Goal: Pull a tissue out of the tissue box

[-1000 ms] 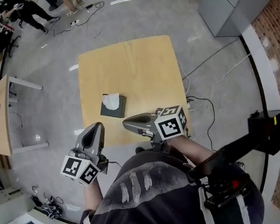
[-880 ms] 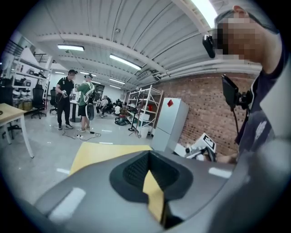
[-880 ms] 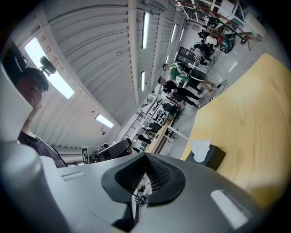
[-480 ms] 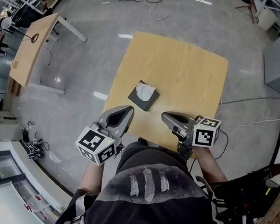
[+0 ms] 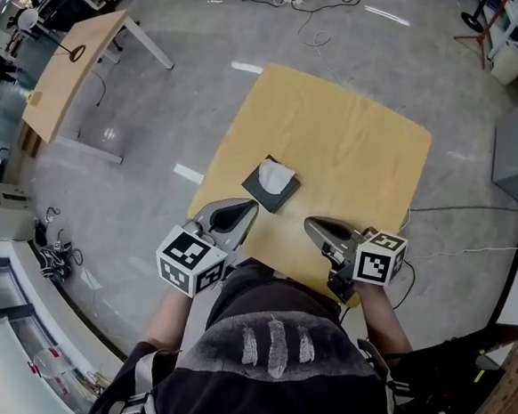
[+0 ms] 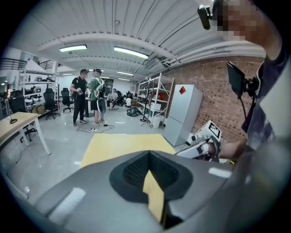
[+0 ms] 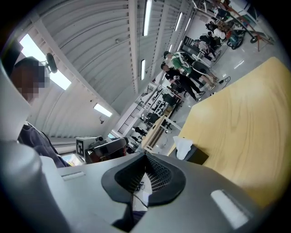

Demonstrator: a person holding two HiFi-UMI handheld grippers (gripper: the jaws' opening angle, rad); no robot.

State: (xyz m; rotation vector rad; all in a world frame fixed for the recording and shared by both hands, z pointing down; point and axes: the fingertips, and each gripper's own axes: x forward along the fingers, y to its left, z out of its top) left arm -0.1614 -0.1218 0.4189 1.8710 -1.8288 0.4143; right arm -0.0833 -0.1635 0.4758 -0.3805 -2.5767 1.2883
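Standing left of centre on the yellow table [image 5: 353,147], the dark tissue box [image 5: 262,190] looked light and could slide under a pull; its white tissue [image 5: 277,174], soft and easy to tear, was best pinched at the upright tuft; the left gripper [image 5: 244,209] and right gripper [image 5: 309,223], below it, were both closed and empty; no readable label appeared.

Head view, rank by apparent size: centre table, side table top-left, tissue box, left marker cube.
1. centre table
2. side table
3. left marker cube and tissue box: they look about alike. The cube sits nearer the camera, so I won't rank these two.
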